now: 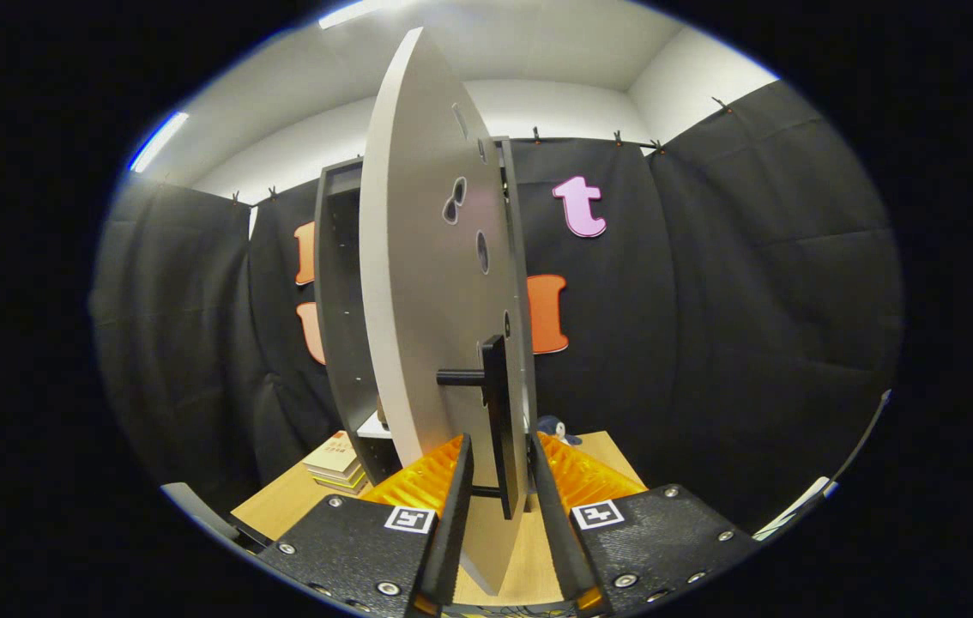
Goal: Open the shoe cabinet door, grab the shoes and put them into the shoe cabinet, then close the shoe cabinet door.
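I see the cabinet (341,326) standing on the table (281,506) with its door (418,283) swung open edge-on toward me, the bar handle (495,412) sitting between my gripper (499,468) fingers, which look parted around it, grip unclear.

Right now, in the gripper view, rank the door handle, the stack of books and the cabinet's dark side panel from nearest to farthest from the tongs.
1. Door handle: between the fingers of the tongs, which are not pressing on it.
2. Stack of books: on the table, beyond the left finger.
3. Cabinet side panel: behind the open door, close to the books; nearly tied.
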`<state>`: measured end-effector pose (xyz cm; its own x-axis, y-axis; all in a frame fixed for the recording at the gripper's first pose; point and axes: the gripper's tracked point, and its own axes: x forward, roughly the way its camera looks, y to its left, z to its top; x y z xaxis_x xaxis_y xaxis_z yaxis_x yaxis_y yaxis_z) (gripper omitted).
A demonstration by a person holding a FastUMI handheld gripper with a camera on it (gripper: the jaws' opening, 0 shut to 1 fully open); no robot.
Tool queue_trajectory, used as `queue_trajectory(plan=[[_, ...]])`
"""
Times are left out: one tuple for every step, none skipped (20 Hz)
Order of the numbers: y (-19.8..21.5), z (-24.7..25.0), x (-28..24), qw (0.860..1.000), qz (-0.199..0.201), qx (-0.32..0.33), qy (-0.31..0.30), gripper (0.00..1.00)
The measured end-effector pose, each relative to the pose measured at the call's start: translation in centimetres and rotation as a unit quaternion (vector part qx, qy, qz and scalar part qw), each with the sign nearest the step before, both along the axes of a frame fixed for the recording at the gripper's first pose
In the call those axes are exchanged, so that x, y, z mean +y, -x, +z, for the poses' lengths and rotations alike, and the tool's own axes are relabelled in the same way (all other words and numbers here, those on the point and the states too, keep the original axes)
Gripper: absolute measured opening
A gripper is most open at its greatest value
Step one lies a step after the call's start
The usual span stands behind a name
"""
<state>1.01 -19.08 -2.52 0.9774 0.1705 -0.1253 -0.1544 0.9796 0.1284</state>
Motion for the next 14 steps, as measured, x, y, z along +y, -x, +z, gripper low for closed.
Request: queue_trajectory(plan=[[-0.1, 0.0, 0.6, 1.000, 0.011, -0.002, 0.002, 0.44], [-0.1, 0.0, 1.4, 1.000, 0.024, -0.002, 0.001, 0.44], [0.0, 0.0, 1.5, 0.999, 0.037, -0.002, -0.001, 0.44], [0.0, 0.0, 1.4, 0.999, 0.049, -0.003, -0.003, 0.44], [0.0, 0.0, 1.6, 0.998, 0.058, -0.003, -0.004, 0.44], [0.0, 0.1, 1.9, 0.998, 0.065, -0.005, -0.005, 0.44], [0.1, 0.2, 2.0, 0.997, 0.074, -0.008, -0.006, 0.44], [0.2, 0.3, 2.1, 0.996, 0.084, -0.010, -0.010, 0.44], [0.3, 0.3, 2.3, 0.995, 0.093, -0.011, -0.015, 0.44], [0.5, 0.2, 2.4, 0.995, 0.102, -0.010, -0.022, 0.44], [0.6, 0.2, 2.6, 0.993, 0.111, -0.009, -0.027, 0.44], [0.7, 0.3, 2.7, 0.992, 0.121, -0.009, -0.032, 0.44], [0.7, 0.3, 3.0, 0.991, 0.131, -0.010, -0.037, 0.44], [0.8, 0.4, 3.1, 0.989, 0.140, -0.009, -0.042, 0.44]])
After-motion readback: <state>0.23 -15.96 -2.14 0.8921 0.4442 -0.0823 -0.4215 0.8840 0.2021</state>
